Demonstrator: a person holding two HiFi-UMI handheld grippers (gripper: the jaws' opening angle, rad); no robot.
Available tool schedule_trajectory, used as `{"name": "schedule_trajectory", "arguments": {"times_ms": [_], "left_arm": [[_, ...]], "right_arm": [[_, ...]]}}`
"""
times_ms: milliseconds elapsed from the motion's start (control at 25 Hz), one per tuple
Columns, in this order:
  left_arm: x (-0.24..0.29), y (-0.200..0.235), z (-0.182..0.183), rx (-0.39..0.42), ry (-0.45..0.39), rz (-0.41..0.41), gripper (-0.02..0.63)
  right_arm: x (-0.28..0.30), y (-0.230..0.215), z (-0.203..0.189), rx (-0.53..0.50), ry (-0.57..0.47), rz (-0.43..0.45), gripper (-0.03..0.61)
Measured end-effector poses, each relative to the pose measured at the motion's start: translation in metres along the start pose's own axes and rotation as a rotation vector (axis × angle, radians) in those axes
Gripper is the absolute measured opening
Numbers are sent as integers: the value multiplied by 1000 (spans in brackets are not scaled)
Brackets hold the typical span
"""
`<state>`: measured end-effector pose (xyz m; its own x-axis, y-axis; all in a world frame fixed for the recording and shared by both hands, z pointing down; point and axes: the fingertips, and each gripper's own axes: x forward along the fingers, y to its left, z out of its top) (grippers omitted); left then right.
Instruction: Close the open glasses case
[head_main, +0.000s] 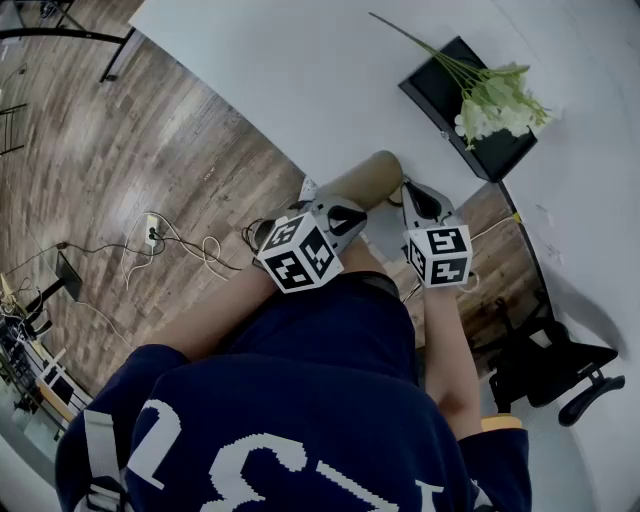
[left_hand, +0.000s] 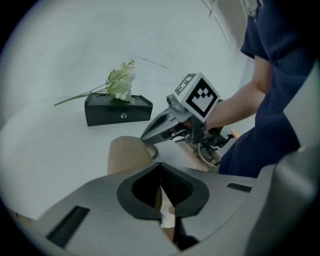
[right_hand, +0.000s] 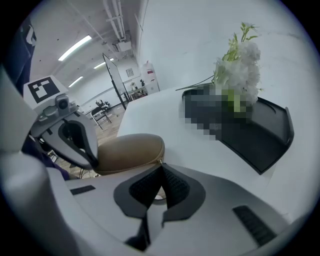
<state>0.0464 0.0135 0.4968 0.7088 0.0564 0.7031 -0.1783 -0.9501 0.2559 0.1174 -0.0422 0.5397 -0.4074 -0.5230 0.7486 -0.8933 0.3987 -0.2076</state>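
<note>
The glasses case (head_main: 372, 178) sits at the near edge of the surface (head_main: 300, 80), right in front of us, its long axis running slantwise along that edge. Our left tongs (head_main: 355, 213) point at its near end and our right tongs (head_main: 410, 190) come in along its side. Both sit just beside it, and we cannot tell which is nearer. Both pairs are pressed together with nothing between them. The case is tan, rounded and smooth. From the right gripper view its lid looks down on the seam, so we judge it shut or nearly so.
</note>
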Motion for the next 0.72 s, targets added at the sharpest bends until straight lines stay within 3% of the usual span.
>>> {"name": "schedule_trajectory", "arguments": {"times_ms": [120, 240, 400, 560, 720], "left_arm": [[-8, 26, -4, 25, 22, 135, 12], [-18, 60, -2, -60, -22, 219, 12], [-22, 92, 33, -146, -180, 267, 12], [-12, 108, 49, -97, -199, 334, 12], [-15, 105, 46, -92, -250, 333, 12]], "right_arm": [[-5, 10, -8, 1, 7, 19, 23], [-6, 28, -15, -12, 16, 52, 23], [-3, 35, -15, -2, 6, 53, 23], [-3, 30, -10, 51, -26, 44, 23], [-4, 23, -10, 47, -26, 20, 23]]}}
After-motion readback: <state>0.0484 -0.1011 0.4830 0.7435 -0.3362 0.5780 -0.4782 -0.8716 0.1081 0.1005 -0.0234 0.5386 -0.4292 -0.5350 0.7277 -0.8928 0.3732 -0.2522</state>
